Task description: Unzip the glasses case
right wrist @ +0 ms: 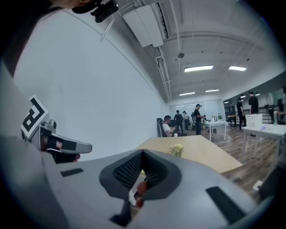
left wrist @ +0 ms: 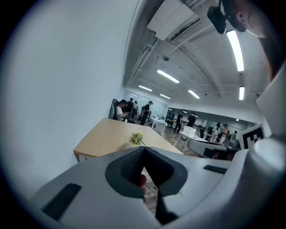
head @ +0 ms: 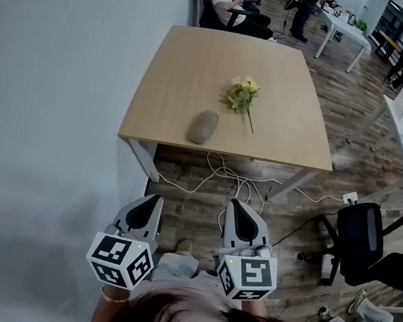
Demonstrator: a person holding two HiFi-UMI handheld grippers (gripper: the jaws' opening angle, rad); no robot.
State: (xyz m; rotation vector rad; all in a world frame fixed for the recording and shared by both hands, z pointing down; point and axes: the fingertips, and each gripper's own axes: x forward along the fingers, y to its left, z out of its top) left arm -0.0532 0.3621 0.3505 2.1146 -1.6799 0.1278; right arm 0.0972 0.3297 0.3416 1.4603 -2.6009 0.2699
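Note:
The glasses case [head: 203, 127], a tan oval pouch, lies near the front edge of the wooden table [head: 182, 80]. Both grippers hang well short of the table, close to the person's body. My left gripper [head: 153, 202] is shut with nothing in it, and my right gripper [head: 237, 207] is shut and empty too. In the left gripper view the left gripper [left wrist: 144, 150] points toward the table [left wrist: 100, 139]; its jaws hide the case. In the right gripper view the right gripper [right wrist: 143, 154] also faces the table [right wrist: 203, 152], and the case is hidden.
A small bunch of yellow flowers [head: 243, 94] lies mid-table, right of the case. White cables [head: 222, 175] trail on the floor under the table. A black office chair [head: 359, 240] stands at the right, a white wall [head: 55, 100] at the left. People sit and stand at the far end.

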